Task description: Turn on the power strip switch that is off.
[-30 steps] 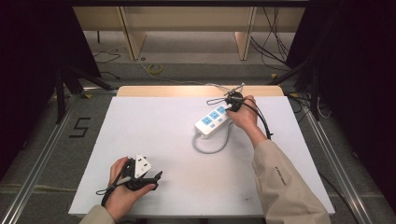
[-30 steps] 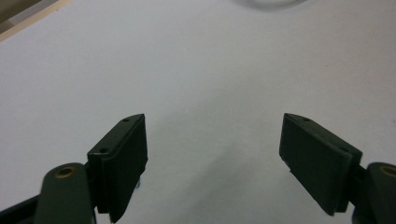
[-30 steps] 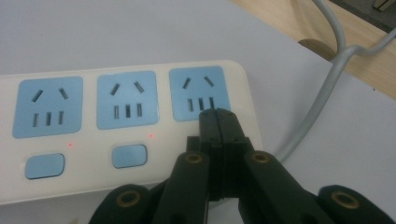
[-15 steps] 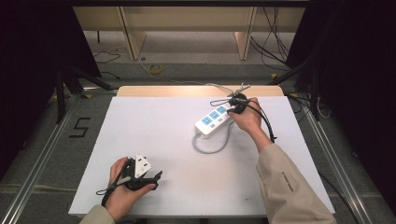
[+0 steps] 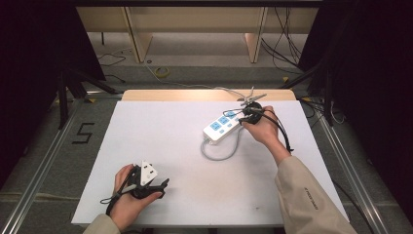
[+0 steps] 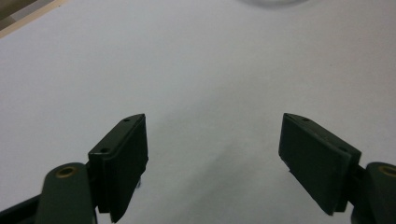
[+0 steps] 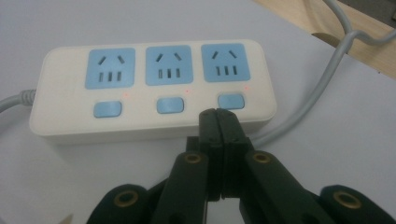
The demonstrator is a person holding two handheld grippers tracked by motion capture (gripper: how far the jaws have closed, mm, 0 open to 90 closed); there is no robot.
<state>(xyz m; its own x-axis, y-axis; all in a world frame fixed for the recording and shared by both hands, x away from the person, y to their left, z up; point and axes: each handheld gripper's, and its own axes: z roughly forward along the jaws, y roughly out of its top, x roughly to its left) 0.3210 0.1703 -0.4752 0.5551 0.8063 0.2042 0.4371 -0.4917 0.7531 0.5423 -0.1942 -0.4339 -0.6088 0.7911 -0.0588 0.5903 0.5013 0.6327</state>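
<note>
A white power strip [image 5: 221, 127] with three blue sockets and three blue switches lies right of the table's middle. Seen from the right gripper, the power strip [image 7: 149, 93] has a small red light beside each switch. My right gripper [image 5: 248, 116] is at the strip's far-right end. The right gripper [image 7: 221, 114] is shut with nothing between its jaws, its tips just in front of the right-hand switch [image 7: 231, 100]. I cannot tell if they touch the strip. My left gripper [image 5: 163, 184] rests near the front left, and the left gripper [image 6: 212, 140] is open over bare white table.
The strip's grey cable [image 5: 219, 155] loops toward the near side, and the same cable [image 7: 317, 88] runs off past the far wooden edge [image 5: 195, 95]. The white table top [image 5: 160, 131] surrounds both hands. More cables lie on the floor beyond.
My right hand and its shut gripper have shifted slightly to the right and nearer at the strip's end. The left hand has stayed put.
</note>
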